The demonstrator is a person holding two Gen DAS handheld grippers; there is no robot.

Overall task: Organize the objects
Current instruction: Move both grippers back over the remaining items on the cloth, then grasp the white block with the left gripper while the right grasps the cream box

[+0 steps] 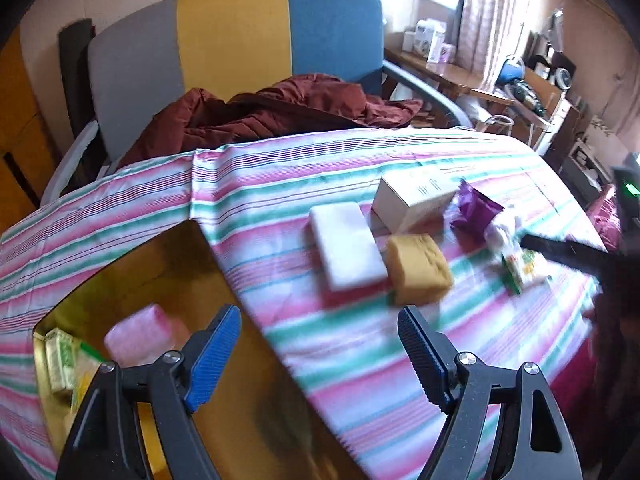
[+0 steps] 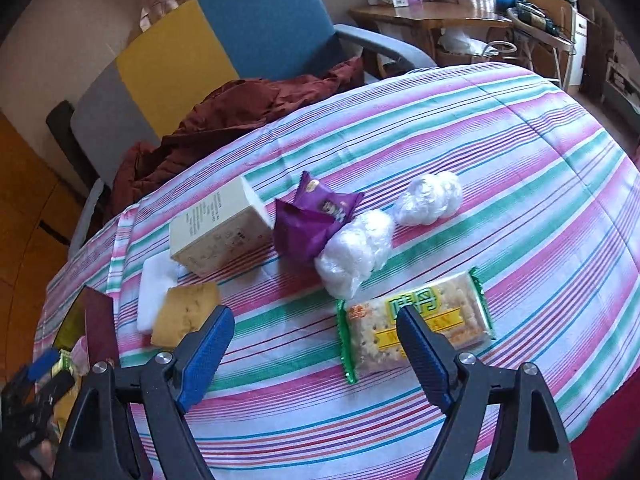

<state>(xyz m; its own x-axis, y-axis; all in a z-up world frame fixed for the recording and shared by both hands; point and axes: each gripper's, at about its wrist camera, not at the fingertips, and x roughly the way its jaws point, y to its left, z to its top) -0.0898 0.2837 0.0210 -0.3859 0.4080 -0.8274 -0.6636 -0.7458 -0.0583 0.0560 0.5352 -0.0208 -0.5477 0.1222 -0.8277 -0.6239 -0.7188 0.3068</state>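
My left gripper (image 1: 320, 328) is open and empty above the rim of a gold box (image 1: 248, 400). The box holds a pink sponge (image 1: 140, 338) and a green packet (image 1: 60, 356). On the striped cloth lie a white sponge (image 1: 346, 250), a yellow sponge (image 1: 418, 268), a cream carton (image 1: 416, 200) and a purple snack bag (image 1: 474, 208). My right gripper (image 2: 316, 328) is open and empty just before a cracker packet (image 2: 416, 320). Beyond it are two white plastic-wrapped bundles (image 2: 356, 252) (image 2: 428, 198), the purple bag (image 2: 316, 216), the carton (image 2: 220, 232), the yellow sponge (image 2: 186, 312) and the white sponge (image 2: 154, 292).
A grey, yellow and blue chair (image 1: 236, 52) with a maroon garment (image 1: 272, 112) stands behind the table. A cluttered wooden desk (image 2: 432, 14) is at the back right. The striped tablecloth (image 2: 520, 160) covers the table. The other gripper (image 2: 28, 404) shows at the lower left of the right wrist view.
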